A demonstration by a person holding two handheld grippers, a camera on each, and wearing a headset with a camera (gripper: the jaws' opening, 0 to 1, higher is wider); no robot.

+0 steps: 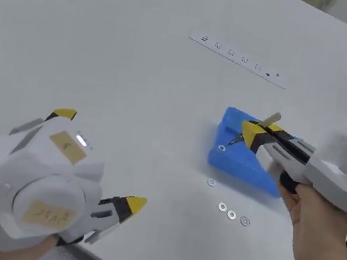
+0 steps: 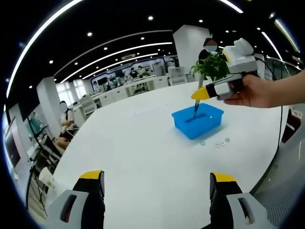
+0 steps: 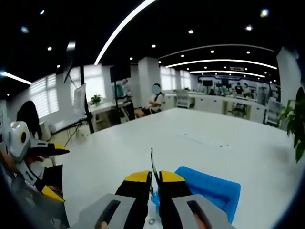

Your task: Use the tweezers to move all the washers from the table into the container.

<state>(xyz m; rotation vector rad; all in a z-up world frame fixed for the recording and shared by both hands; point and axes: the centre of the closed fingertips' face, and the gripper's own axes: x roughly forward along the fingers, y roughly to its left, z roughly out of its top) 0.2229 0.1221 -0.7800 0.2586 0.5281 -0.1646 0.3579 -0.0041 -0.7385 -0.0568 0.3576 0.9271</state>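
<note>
- Four small silver washers point(image 1: 222, 207) lie on the white table point(image 1: 134, 84), in the lower right of the head view. They sit in a loose row just beside the near wall of the blue rectangular plastic container point(image 1: 246, 171).
- In the left gripper view the washers point(image 2: 218, 143) show as pale specks in front of the container point(image 2: 198, 123), right of centre.
- The right gripper point(image 1: 250, 132), held in a hand at the right edge, has its yellow-tipped jaws pressed together on thin metal tweezers point(image 1: 269, 121).
- Seen from the left gripper view, the right gripper point(image 2: 200, 94) hangs over the container, with the tweezers point(image 2: 196, 109) pointing down into it. Whether their tips hold a washer is too small to tell.
- In the right gripper view the tweezers point(image 3: 152, 164) rise between the clamped jaws of the right gripper point(image 3: 152, 177), with the container point(image 3: 209, 188) below right.
- The left gripper point(image 1: 100, 158) sits at lower left, its jaws spread wide and holding nothing, well apart from the container.
- A white power strip point(image 1: 238, 56) lies further up the table.
</note>
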